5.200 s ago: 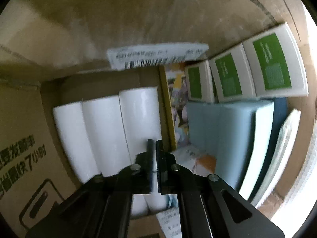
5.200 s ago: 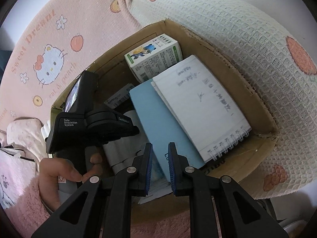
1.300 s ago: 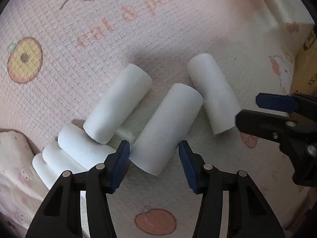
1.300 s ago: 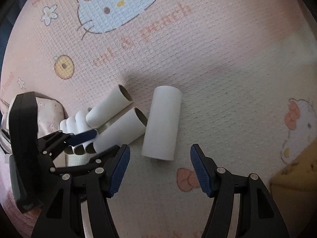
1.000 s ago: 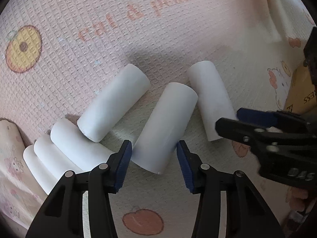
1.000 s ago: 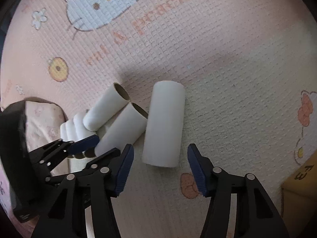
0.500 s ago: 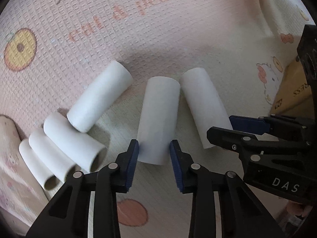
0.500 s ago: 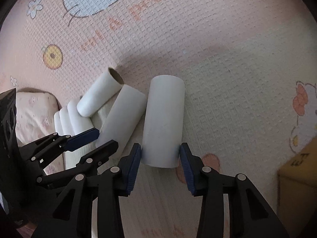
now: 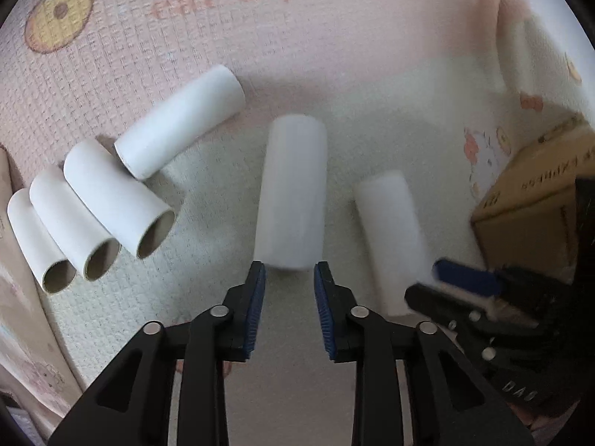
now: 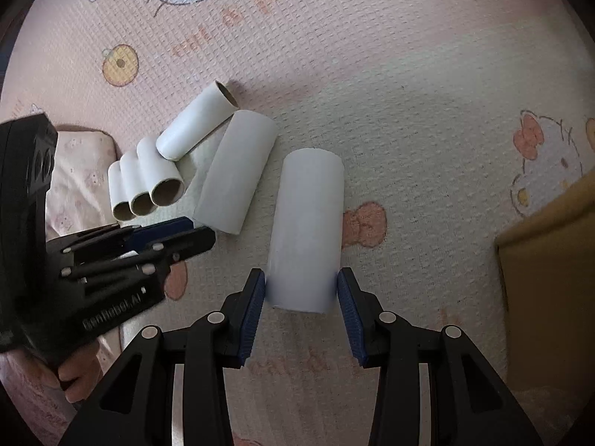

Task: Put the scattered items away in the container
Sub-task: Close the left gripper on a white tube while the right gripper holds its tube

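Several white paper rolls lie on a pink cartoon-print blanket (image 9: 334, 37). My left gripper (image 9: 289, 290) points down at the middle roll (image 9: 293, 186). Its jaws are opening, and the roll's near end sits just at the fingertips, wider than the gap and not between the pads. In the right wrist view the left gripper (image 10: 200, 232) meets that roll (image 10: 236, 171) at its end. My right gripper (image 10: 301, 297) is shut on another roll (image 10: 306, 230), pads pressing both sides of its near end. The left wrist view shows the right gripper (image 9: 424, 278) and its roll (image 9: 390, 230).
Three open-ended rolls (image 9: 74, 215) lie side by side at the left, with one more roll (image 9: 178, 130) across their far ends. The cardboard box (image 9: 528, 193) stands at the right edge (image 10: 550, 260). A person's hand (image 10: 70, 375) holds the left gripper. A folded pink cloth (image 10: 81, 171) lies left.
Both pairs of jaws have narrowed since a second ago. The right gripper closed on its roll and drew it sideways, away from the middle roll. The left view has rolled slightly.
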### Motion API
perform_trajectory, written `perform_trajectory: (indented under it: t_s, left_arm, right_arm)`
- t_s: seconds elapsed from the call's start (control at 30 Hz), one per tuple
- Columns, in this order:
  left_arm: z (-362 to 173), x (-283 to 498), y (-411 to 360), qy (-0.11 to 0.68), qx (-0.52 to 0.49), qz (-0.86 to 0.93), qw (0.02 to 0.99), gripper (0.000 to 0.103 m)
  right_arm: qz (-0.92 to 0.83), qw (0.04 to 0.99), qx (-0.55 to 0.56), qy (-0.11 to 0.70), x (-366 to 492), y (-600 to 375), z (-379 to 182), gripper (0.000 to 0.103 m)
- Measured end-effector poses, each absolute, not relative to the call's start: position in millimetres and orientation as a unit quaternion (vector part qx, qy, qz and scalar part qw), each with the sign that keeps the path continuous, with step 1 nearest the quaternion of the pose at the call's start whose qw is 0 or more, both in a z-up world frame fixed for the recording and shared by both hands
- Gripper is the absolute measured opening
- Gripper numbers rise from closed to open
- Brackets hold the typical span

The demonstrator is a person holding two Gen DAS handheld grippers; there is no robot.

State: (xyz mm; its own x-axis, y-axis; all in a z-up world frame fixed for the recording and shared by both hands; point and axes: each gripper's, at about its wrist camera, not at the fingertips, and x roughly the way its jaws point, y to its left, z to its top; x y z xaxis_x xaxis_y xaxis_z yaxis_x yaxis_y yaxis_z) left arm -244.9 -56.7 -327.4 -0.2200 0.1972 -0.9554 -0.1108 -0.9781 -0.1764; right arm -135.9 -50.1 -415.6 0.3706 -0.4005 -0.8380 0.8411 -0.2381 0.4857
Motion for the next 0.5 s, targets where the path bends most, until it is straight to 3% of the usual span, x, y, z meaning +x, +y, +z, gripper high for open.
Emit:
perform_trajectory:
  t_s: [0.03,0.13,0.33,0.5]
  left_arm:
    - [-326,-248,-58,-0.04,-0.617,0.78,0.099,0.044]
    - [-324,-257,-55,-0.048,-0.614,0.781,0.107,0.054]
    - [-338,-280,-44,-0.031,-0.616,0.783,0.079,0.054]
    - [-349,-292,-44,-0.067,-0.627,0.773,0.076,0.049]
  right_arm:
    - [-0.529,0.586,0.585,0.186,-137,-50,-417,0.038]
    - [-0.521,0.583,0.595,0.186,-138,-54,-419,0.039]
    - [-0.532,0.578,0.592,0.181,-138,-69,-424,0.041]
    - [-0.536,0.568,0.602,0.168,-142,-75,-433,0.041]
